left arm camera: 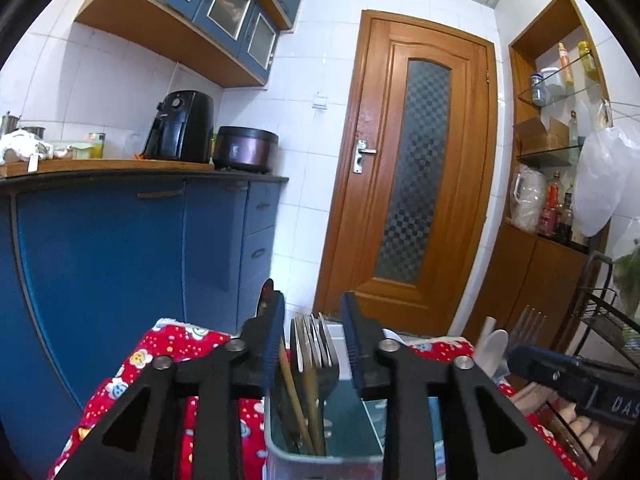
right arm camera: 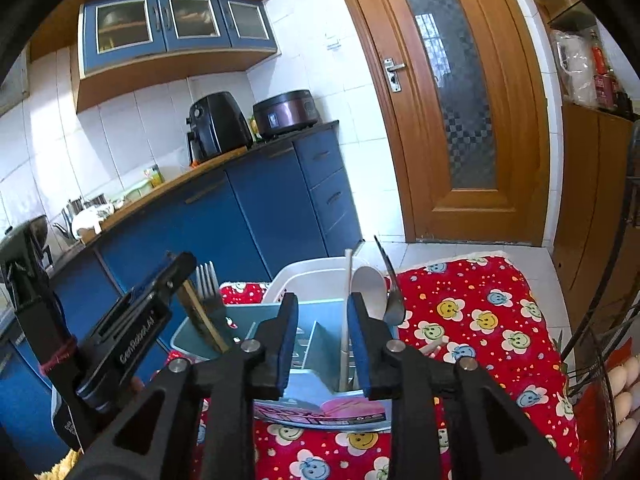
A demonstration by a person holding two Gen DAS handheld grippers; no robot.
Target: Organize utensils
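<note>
A grey-blue utensil holder point(left arm camera: 320, 460) with dividers stands on a red flowered cloth point(left arm camera: 176, 344). In the left wrist view, several metal forks point(left arm camera: 320, 348) and wooden chopsticks point(left arm camera: 296, 400) stand in its left compartment. My left gripper point(left arm camera: 312, 308) is open around the fork heads, its blue pads just off them. In the right wrist view, my right gripper point(right arm camera: 322, 300) is open over the holder point(right arm camera: 240, 328). A white spoon's handle point(right arm camera: 346, 320) stands just inside its right pad. A metal spoon point(right arm camera: 394, 304) leans beside it. The left gripper point(right arm camera: 182, 268) shows at the forks point(right arm camera: 208, 284).
A white plastic basket point(right arm camera: 312, 276) sits behind the holder. Eggs point(right arm camera: 624, 384) lie in a black wire rack point(left arm camera: 600, 312) at the right. Blue kitchen cabinets point(left arm camera: 120, 260) stand to the left and a wooden door point(left arm camera: 416, 168) behind. The red cloth point(right arm camera: 472, 320) extends right of the holder.
</note>
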